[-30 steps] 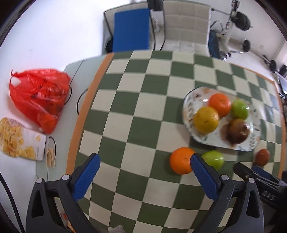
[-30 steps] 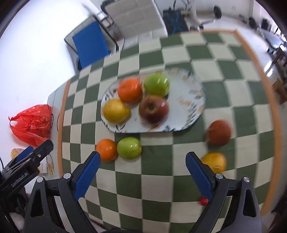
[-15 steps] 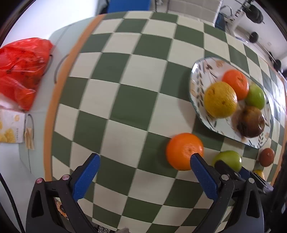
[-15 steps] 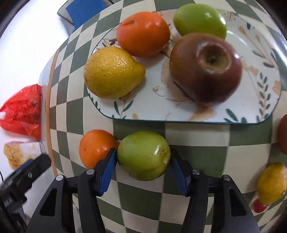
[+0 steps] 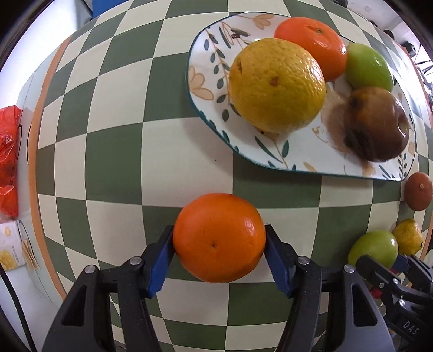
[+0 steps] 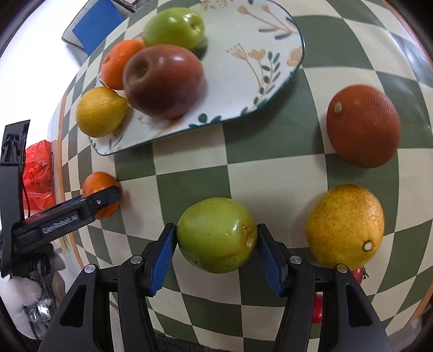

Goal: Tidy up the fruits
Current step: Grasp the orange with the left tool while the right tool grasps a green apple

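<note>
On the green-and-cream checked table, my left gripper (image 5: 219, 232) has an orange (image 5: 219, 241) between its blue pads. The jaws are closing and both pads touch the fruit. My right gripper (image 6: 216, 230) is shut on a green apple (image 6: 216, 238), also down at the tabletop. Behind both lies a flowered plate (image 5: 200, 89) with a yellow citrus (image 5: 276, 84), an orange (image 5: 311, 43), a green apple (image 5: 368, 67) and a dark red apple (image 5: 376, 124). A rust-brown fruit (image 6: 362, 124) and a yellow citrus (image 6: 345, 224) lie loose to the right of the gripped apple.
A red plastic bag (image 5: 8, 162) and a snack packet (image 5: 10, 251) lie on the white surface past the table's orange-trimmed left edge. Small red things (image 6: 316, 311) sit near the front right edge. A blue chair (image 6: 100, 21) stands behind the table.
Both grippers have come down to the table. The left jaws have closed from wide open onto the orange. The right jaws have closed onto the green apple and hold it.
</note>
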`<state>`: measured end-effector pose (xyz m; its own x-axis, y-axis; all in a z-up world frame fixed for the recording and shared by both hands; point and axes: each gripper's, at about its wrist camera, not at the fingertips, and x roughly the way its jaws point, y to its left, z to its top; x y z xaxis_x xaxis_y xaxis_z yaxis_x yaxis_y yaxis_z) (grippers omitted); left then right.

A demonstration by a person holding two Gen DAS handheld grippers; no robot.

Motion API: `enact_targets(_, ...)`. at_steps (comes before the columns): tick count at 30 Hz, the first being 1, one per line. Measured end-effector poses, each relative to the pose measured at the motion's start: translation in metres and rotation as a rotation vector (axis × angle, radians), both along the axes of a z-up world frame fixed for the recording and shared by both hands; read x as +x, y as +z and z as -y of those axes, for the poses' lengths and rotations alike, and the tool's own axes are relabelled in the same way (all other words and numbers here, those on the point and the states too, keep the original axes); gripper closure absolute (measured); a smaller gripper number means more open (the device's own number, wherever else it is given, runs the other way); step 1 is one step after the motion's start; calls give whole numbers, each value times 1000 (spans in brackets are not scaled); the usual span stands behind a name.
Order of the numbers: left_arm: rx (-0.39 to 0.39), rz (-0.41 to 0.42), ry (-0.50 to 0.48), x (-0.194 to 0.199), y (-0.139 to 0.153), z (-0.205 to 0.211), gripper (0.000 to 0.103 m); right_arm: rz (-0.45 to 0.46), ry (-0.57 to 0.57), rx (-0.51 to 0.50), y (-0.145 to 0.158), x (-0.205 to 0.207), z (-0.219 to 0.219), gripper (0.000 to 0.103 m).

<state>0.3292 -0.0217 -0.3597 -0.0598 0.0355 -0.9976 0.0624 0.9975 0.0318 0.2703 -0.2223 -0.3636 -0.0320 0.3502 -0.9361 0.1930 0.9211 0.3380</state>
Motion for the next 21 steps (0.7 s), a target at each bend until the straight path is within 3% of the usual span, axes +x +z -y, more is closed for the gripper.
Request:
enact_targets(8,-49,-12,58,-30,-3,-5,42,3,38,-44,-1,5,-6,40)
enact_targets(17,-53,4,67,-28,-7,7,42,11,90,-98,-3,7,-32,41)
enact_targets(21,-63,5,78,-36,0,-9,42,19,103,-107,-4,6,-42,41)
